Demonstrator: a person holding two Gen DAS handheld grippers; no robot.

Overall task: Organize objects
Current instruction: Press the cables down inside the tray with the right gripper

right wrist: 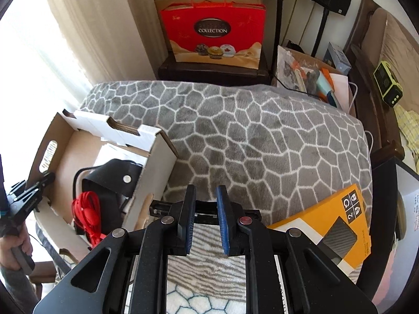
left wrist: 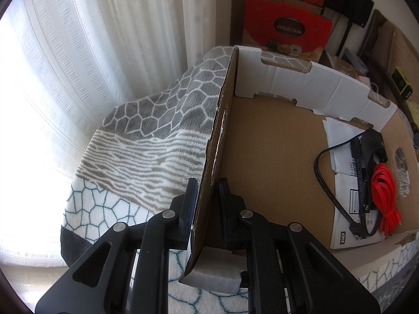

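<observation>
Cardboard box [right wrist: 154, 157], brown inside and white outside with notched flaps, sits on a soft fleece blanket [right wrist: 262, 141] with a grey honeycomb pattern. The left gripper [left wrist: 207, 191] points steeply down and pinches the box's side wall [left wrist: 217, 151] between its pads, one pad outside and one inside. A hand [right wrist: 10, 246] holds this gripper by its handle at the left edge of the right wrist view. Inside the box lie a black cable [left wrist: 324, 178], a coiled red flat cable [left wrist: 385, 196], a black pouch [right wrist: 112, 180] with a snap button, and white paper leaflets [left wrist: 343, 204]. The right gripper [right wrist: 205, 212] also tilts down over the blanket, its blue-padded jaws nearly together with nothing between them. An orange hard-drive carton [right wrist: 337, 217] lies on the blanket near its right side.
</observation>
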